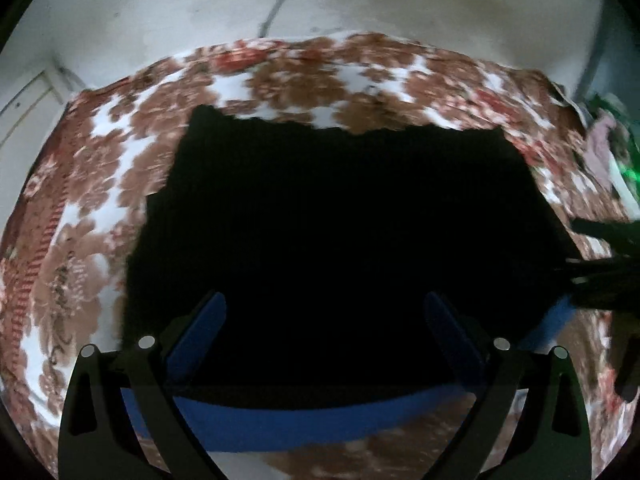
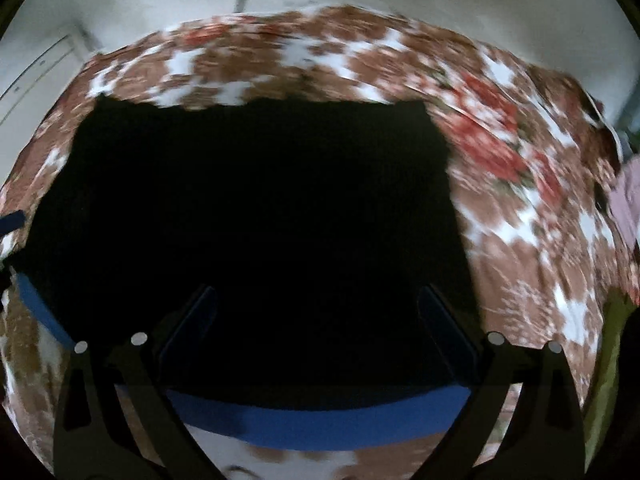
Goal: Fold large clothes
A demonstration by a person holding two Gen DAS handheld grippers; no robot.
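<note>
Black garment (image 1: 344, 220) with a blue hem band (image 1: 304, 424), spread flat on a floral bedspread (image 1: 92, 184) in brown, white and red. The blue band forms the near edge; the far edge (image 1: 344, 126) is ragged and runs roughly parallel to the pale wall (image 1: 160, 8) behind the bed. Both views are motion-blurred.

Left hand-held gripper (image 1: 324, 316): jaws spread wide, blue-padded fingers (image 1: 200, 332) poised over the near part of the black cloth, nothing between them. Whether the fingertips touch the cloth cannot be told.

Right hand-held gripper (image 2: 316, 308): jaws likewise wide apart and holding nothing, over the same garment nearer its right side, the blue band (image 2: 320, 428) crossing just below the fingers (image 2: 448, 328).

Open room: bare bedspread borders the garment on the left, the far side and the right, with a broad strip of it on the right (image 2: 540, 200) in the right wrist view.

Surroundings: a pinkish cloth (image 2: 628, 208) lies at the bed's far right edge, well apart from the garment; beside it something green (image 1: 628, 172), too blurred to identify. A dark object (image 1: 608, 264) intrudes at the right margin of the left wrist view, next to the garment's right corner.
</note>
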